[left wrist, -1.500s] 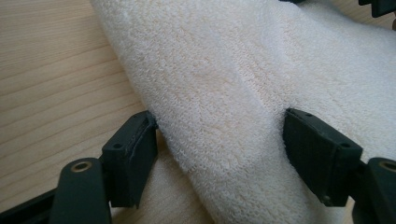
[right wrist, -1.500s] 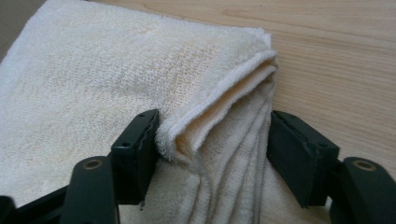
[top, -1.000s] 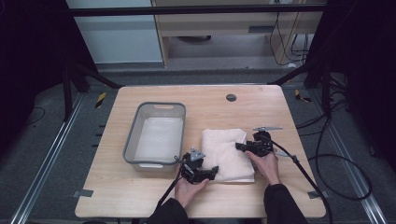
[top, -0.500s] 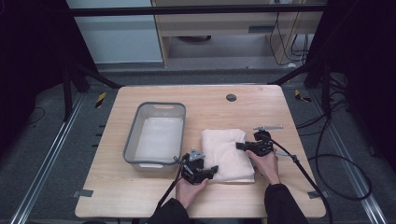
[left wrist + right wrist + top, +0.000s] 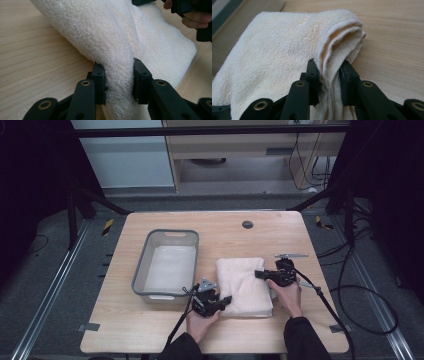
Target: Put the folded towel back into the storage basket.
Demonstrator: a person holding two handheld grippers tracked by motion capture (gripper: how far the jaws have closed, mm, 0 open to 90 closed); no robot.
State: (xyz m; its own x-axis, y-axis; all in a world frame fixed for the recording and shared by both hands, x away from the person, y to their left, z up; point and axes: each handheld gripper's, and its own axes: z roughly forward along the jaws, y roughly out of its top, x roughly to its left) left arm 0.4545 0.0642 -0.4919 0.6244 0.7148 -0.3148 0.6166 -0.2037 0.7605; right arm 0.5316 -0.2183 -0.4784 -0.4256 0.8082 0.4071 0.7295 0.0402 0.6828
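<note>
Two grippers clamped on one folded towel, wooden table (image 5: 150, 330).
Grey tub (image 5: 167, 264) is seen left of centre; cream towel (image 5: 245, 285) lies just right of it, near edge. Towel's near-left corner is pinched by left gripper (image 5: 227, 300), its right edge by right gripper (image 5: 258, 274), jaws narrow w/ cloth bunched between.

- One towel (image 5: 245, 285), folded, cream.
- One grey tub (image 5: 167, 265).
- Two grippers: left (image 5: 220, 301), right (image 5: 260, 274).
- Two hands: left (image 5: 202, 324), right (image 5: 287, 292).
- One table (image 5: 215, 227).
</note>
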